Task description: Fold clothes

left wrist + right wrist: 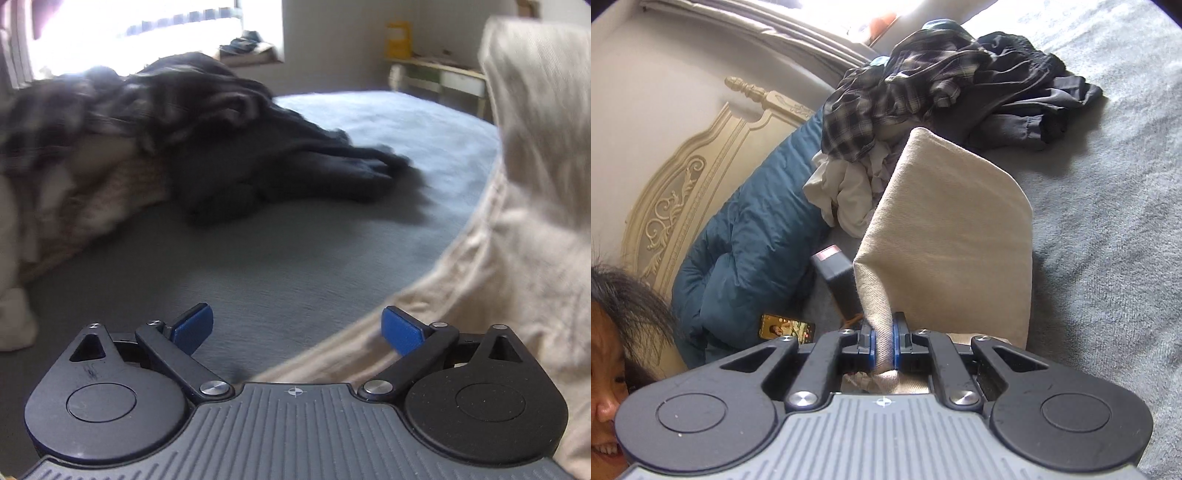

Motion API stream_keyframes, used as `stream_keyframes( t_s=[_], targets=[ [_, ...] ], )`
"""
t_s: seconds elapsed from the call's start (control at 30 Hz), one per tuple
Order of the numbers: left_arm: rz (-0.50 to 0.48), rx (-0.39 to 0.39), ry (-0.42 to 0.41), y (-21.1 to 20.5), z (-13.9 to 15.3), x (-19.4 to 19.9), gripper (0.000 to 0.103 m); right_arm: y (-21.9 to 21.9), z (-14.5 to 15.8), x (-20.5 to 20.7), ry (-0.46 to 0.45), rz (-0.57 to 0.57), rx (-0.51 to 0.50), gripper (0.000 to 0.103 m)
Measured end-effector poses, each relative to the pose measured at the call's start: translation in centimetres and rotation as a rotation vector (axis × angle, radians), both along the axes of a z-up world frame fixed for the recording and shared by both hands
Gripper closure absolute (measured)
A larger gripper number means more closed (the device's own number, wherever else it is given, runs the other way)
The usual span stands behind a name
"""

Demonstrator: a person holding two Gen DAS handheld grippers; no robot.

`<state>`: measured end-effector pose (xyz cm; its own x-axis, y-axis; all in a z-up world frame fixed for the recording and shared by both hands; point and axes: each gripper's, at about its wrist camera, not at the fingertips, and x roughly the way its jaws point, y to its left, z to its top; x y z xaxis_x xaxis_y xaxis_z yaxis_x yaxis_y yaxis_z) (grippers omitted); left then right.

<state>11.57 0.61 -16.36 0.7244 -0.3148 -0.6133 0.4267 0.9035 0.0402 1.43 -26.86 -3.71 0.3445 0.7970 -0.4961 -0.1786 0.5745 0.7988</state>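
right gripper clamped on a bunched edge of the cream garment, blue pads pressing the cloth from both sides; the garment stands up in a folded panel over the grey bedspread. left gripper jaws spread wide, nothing between them, the same cream garment hanging just beside its right finger. pile of clothes, plaid and dark, heaped farther up the bed. phone lying near a blue duvet. left view blurred.

Grey bed (rumpled): clothes pile, blue duvet, phone.
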Motion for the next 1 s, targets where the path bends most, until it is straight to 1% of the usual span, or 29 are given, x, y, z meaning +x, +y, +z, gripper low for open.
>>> stream_keyframes(
  t_s=[0.07, 0.13, 0.2, 0.27, 0.33, 0.4, 0.43, 0.47, 0.5, 0.53, 0.57, 0.67, 0.8, 0.87, 0.9, 1.0],
  targets=[
    [-0.015, -0.065, 0.012, 1.1, 1.1, -1.1, 0.004, -0.3, -0.1, 0.0, 0.003, -0.009, 0.004, 0.094],
    [-0.083, -0.117, 0.04, 1.5, 2.0, -2.9, 0.004, -0.5, -0.1, 0.0, 0.003, -0.015, 0.003, 0.094],
    [-0.166, -0.103, 0.042, 0.8, 2.3, -5.5, 0.003, -0.7, -0.2, 0.0, 0.004, -0.02, 0.006, 0.094],
    [-0.264, -0.055, 0.027, -0.5, 2.0, -8.4, 0.003, -0.8, -0.3, 0.0, 0.007, -0.023, 0.012, 0.093],
    [-0.386, 0.028, -0.006, -2.5, 1.0, -11.5, 0.001, -0.7, -0.4, 0.0, 0.009, -0.025, 0.017, 0.093],
    [-0.488, 0.154, -0.059, -4.7, -0.7, -14.4, 0.001, -0.6, -0.5, 0.0, 0.007, -0.022, 0.015, 0.093],
    [-0.511, 0.217, -0.106, -5.7, -1.6, -15.7, 0.002, -0.5, -0.5, 0.0, 0.006, -0.021, 0.014, 0.093],
    [-0.509, 0.258, -0.166, -6.2, -2.2, -16.6, 0.001, -0.3, -0.6, 0.0, 0.01, -0.016, 0.003, 0.093],
    [-0.512, 0.277, -0.211, -6.5, -2.5, -17.3, 0.001, -0.1, -0.7, 0.0, 0.012, -0.013, -0.004, 0.093],
    [-0.518, 0.281, -0.228, -6.5, -2.6, -17.4, 0.001, 0.2, -0.8, -0.1, 0.014, -0.01, -0.008, 0.093],
    [-0.519, 0.271, -0.217, -6.3, -2.5, -17.2, 0.001, 0.4, -0.8, 0.0, 0.016, -0.009, -0.004, 0.093],
    [-0.474, 0.201, -0.124, -5.1, -1.8, -16.1, 0.001, 1.2, -0.6, 0.5, 0.011, 0.009, -0.009, 0.092],
    [-0.341, 0.132, -0.093, -1.9, -0.4, -15.2, 0.001, 4.2, -0.3, 1.7, 0.017, 0.09, -0.042, 0.091],
    [-0.26, 0.068, -0.069, 0.4, 0.5, -15.1, 0.001, 6.3, -0.2, 2.5, 0.027, 0.146, -0.065, 0.091],
    [-0.214, 0.024, -0.053, 1.7, 1.0, -15.2, 0.001, 7.5, -0.3, 3.0, 0.032, 0.178, -0.079, 0.09],
    [-0.075, -0.134, 0.008, 6.0, 2.0, -15.3, 0.001, 11.7, -0.8, 4.4, 0.048, 0.276, -0.122, 0.09]
  ],
)
